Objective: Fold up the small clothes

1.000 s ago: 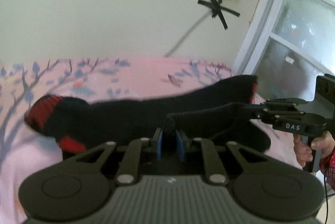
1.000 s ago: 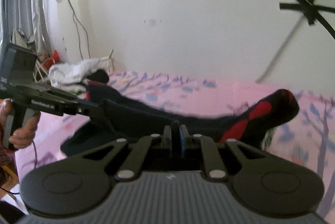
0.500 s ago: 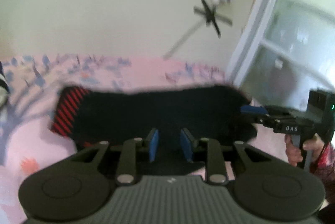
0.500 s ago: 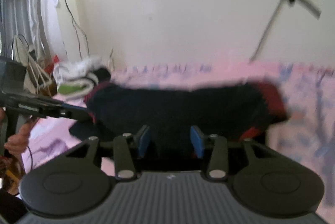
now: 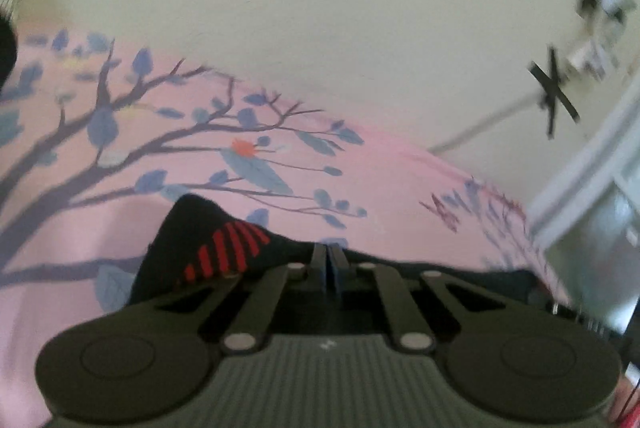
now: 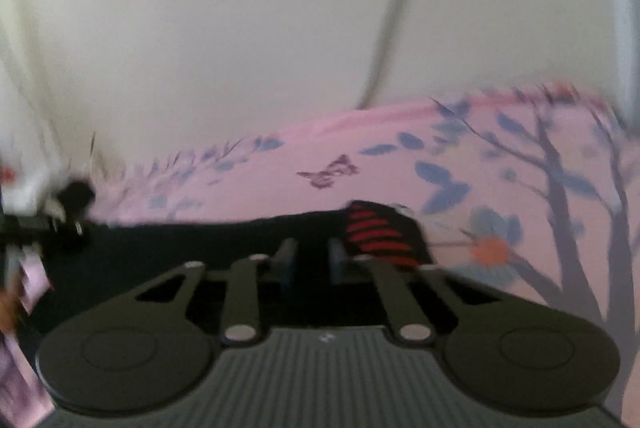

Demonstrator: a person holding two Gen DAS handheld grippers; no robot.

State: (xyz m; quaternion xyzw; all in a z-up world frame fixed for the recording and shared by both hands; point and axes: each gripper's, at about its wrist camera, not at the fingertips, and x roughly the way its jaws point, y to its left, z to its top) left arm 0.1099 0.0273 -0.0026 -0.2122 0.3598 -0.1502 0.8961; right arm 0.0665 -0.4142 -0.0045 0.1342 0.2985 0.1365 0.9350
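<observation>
Sock (image 5: pixel 188 240) lies on your pink sheet (image 5: pixel 360 167); your left gripper (image 5: pixel 329 268) looks pinched on its edge, your right gripper (image 6: pixel 310 260) closing, blurred.

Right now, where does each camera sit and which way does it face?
Left wrist: on the left gripper, looking along its shut fingers over the sock and pink bedsheet to the wall.
Right wrist: on the right gripper, facing likewise; its fingers are closing, sock between them.
Shared: sock, bedsheet, wall.
</observation>
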